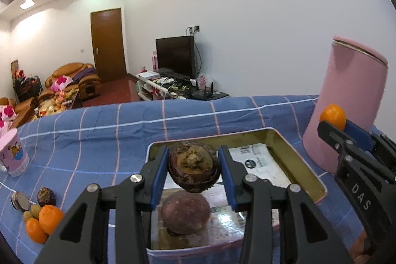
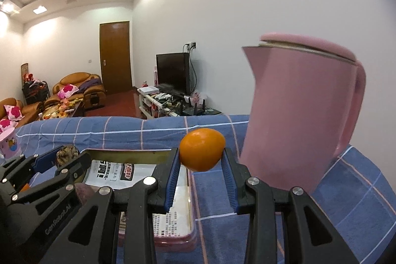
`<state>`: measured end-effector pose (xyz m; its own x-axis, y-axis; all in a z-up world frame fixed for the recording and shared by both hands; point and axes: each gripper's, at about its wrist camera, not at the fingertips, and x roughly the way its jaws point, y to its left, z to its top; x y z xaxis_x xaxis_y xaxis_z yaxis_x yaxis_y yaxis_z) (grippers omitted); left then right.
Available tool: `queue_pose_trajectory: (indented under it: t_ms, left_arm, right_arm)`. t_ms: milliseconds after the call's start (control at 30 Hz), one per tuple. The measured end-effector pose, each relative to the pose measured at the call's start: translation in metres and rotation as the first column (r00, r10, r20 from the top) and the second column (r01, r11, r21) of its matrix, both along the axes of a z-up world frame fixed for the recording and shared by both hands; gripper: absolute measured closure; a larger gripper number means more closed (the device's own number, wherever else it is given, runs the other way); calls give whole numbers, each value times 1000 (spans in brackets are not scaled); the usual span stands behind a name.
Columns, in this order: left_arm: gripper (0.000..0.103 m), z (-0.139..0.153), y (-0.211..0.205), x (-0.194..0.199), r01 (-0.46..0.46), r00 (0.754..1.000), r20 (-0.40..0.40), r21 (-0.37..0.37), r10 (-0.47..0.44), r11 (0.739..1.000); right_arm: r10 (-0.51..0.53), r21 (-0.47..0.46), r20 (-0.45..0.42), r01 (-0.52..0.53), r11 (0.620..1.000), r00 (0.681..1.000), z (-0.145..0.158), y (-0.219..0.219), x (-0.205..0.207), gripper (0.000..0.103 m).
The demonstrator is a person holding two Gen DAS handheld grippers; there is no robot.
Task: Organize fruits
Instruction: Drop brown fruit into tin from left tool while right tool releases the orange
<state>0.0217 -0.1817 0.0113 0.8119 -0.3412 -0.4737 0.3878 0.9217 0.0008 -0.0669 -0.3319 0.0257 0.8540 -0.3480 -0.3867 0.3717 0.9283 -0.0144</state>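
Note:
My left gripper (image 1: pixel 194 165) is shut on a dark brown mangosteen (image 1: pixel 194 168), held above the open pink tin (image 1: pixel 307 165). A second purple-brown fruit (image 1: pixel 185 212) lies inside the tin below it. My right gripper (image 2: pixel 201 160) is shut on a small orange (image 2: pixel 201 149), held over the tin's right rim (image 2: pixel 190 189); the same orange (image 1: pixel 333 116) shows at the right in the left wrist view. The left gripper with its mangosteen (image 2: pixel 66 152) appears at the left of the right wrist view. More fruit (image 1: pixel 44 217) sits on the blue checked cloth at the left.
A tall pink jug (image 2: pixel 297 120) stands just right of the tin, close to the right gripper. A pink cartoon cup (image 1: pixel 13 156) sits at the far left of the cloth (image 1: pixel 99 135). A round dark biscuit (image 1: pixel 19 201) lies by the loose fruit.

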Motion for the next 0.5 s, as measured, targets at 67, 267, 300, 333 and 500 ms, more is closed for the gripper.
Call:
queue_pose_trajectory:
  t_ms: [67, 267, 300, 333, 500]
  left_arm:
    - [61, -2, 3, 5, -11, 1000, -14, -7, 11, 1000]
    - [61, -5, 2, 13, -12, 1000, -25, 1, 12, 1000]
    - [61, -5, 2, 13, -14, 1000, -25, 3, 14, 1000]
    - [61, -5, 2, 14, -17, 999, -29, 5, 17, 1000]
    - [61, -9, 1, 21, -36, 998, -47, 23, 37, 999]
  right_arm:
    - [7, -8, -6, -7, 1000, 1000, -2, 4, 8, 67]
    - [21, -24, -26, -21, 999, 999, -5, 12, 23, 67]
    - [24, -24, -31, -25, 999, 999, -6, 13, 26, 67]
    - [27, -23, -35, -28, 999, 999, -6, 12, 28, 67]
    - [69, -13, -79, -70, 997, 995, -12, 19, 40, 67]
